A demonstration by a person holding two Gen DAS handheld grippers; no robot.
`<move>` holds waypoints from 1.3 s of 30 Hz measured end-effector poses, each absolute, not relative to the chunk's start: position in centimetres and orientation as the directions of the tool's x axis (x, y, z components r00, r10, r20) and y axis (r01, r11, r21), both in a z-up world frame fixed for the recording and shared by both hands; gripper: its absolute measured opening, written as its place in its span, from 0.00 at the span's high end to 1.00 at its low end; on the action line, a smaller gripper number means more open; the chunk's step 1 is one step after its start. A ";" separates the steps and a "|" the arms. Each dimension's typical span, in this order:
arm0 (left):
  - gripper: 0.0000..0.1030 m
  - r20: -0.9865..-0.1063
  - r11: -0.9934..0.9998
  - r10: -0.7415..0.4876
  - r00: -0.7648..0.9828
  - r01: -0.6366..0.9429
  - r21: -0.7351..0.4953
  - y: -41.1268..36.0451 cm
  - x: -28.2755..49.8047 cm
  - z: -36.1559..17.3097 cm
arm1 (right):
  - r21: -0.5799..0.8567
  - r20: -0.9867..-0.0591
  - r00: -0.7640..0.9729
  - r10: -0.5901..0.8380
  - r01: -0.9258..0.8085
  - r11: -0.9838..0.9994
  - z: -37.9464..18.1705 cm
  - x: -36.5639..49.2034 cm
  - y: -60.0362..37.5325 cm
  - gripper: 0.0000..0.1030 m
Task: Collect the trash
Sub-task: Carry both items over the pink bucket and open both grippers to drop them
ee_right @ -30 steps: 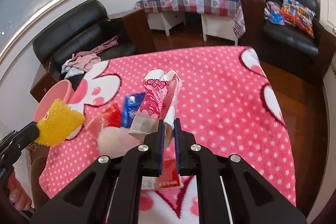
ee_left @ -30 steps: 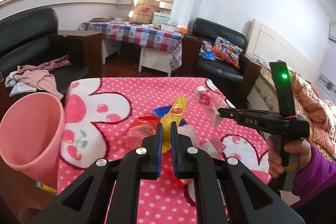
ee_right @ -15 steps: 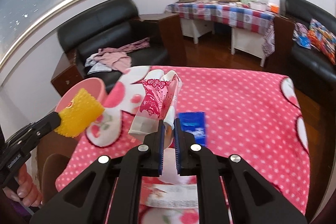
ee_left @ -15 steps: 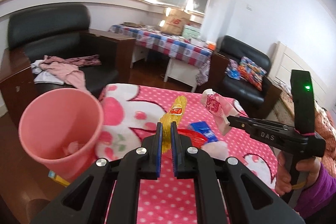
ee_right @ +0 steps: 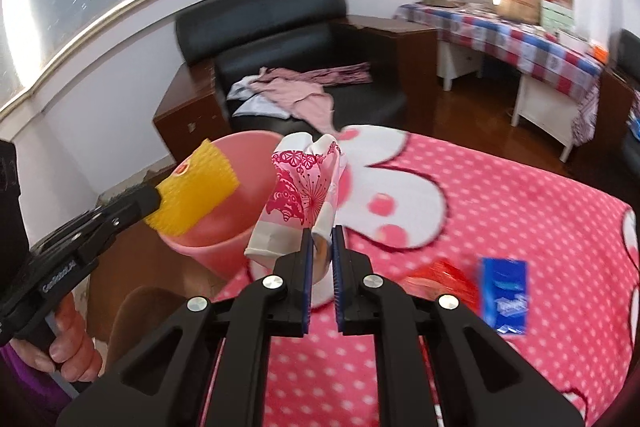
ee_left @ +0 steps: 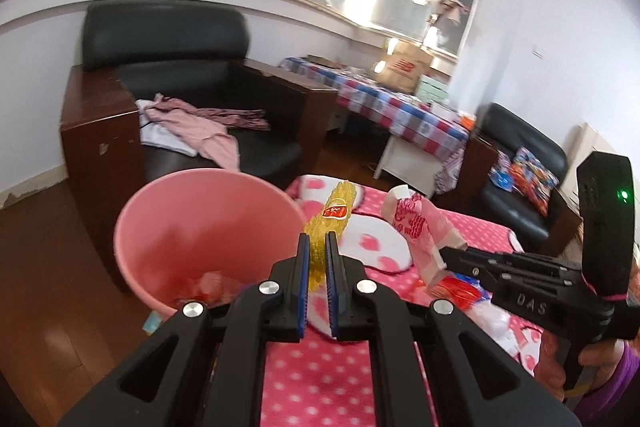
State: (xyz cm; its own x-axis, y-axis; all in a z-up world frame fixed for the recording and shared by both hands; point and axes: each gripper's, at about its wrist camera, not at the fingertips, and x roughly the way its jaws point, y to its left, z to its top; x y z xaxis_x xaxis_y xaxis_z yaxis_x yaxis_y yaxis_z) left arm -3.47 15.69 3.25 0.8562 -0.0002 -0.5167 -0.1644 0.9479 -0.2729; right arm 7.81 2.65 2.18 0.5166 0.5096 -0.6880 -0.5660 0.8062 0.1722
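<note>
Grippers, left (ee_left: 316,259) clenching yellow wrapper (ee_left: 334,217), right (ee_right: 321,251) clenching paper bag (ee_right: 298,195), swung toward pink bin (ee_left: 200,223).

A pink bin (ee_left: 208,227), a yellow bumpy wrapper (ee_left: 334,215), a pink white-dotted blanket (ee_right: 520,211).

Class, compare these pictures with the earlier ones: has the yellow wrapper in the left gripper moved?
Yes. The yellow wrapper, shut in the left gripper, has travelled off the pink blanket towards the pink bin and now sits at its rim.
</note>
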 end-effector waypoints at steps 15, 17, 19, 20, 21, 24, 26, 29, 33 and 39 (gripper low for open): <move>0.93 -0.612 0.902 0.116 0.783 -0.340 -0.265 23.1 -1.5 -0.3 | 0.158 -0.746 0.400 0.532 -0.670 0.726 -0.2 9.6 13.1 0.91; 0.93 -0.627 0.895 0.118 0.770 -0.356 -0.268 23.8 -1.1 -0.6 | 0.158 -0.757 0.388 0.526 -0.672 0.724 -0.6 10.0 14.0 0.91; 0.93 -0.641 0.888 0.119 0.758 -0.370 -0.274 24.3 -0.7 -1.0 | 0.159 -0.769 0.376 0.518 -0.672 0.724 -1.1 10.5 14.7 0.91; 0.93 -0.650 0.884 0.120 0.751 -0.379 -0.274 24.5 -0.5 -1.2 | 0.164 -0.777 0.364 0.514 -0.670 0.724 -1.4 10.7 15.1 0.91; 0.93 -0.661 0.880 0.121 0.741 -0.388 -0.274 24.7 -0.2 -1.4 | 0.171 -0.784 0.353 0.510 -0.667 0.725 -1.8 11.0 15.5 0.91; 0.93 -0.694 0.872 0.126 0.709 -0.413 -0.264 25.2 0.4 -2.1 | 0.188 -0.805 0.324 0.497 -0.655 0.732 -2.8 11.6 16.2 0.91; 0.93 -0.706 0.870 0.130 0.696 -0.422 -0.256 25.4 0.6 -2.5 | 0.194 -0.813 0.312 0.491 -0.651 0.734 -3.4 11.8 16.6 0.91; 0.93 -0.718 0.869 0.140 0.682 -0.432 -0.240 25.4 0.7 -2.9 | 0.194 -0.823 0.304 0.480 -0.644 0.740 -3.9 12.0 16.9 0.91; 0.93 -0.732 0.864 0.142 0.667 -0.444 -0.237 25.4 0.8 -3.5 | 0.192 -0.833 0.298 0.466 -0.635 0.749 -4.4 12.2 17.2 0.91; 0.93 -0.739 0.860 0.146 0.658 -0.454 -0.234 25.8 1.1 -3.9 | 0.193 -0.835 0.299 0.461 -0.626 0.755 -4.6 12.4 17.3 0.91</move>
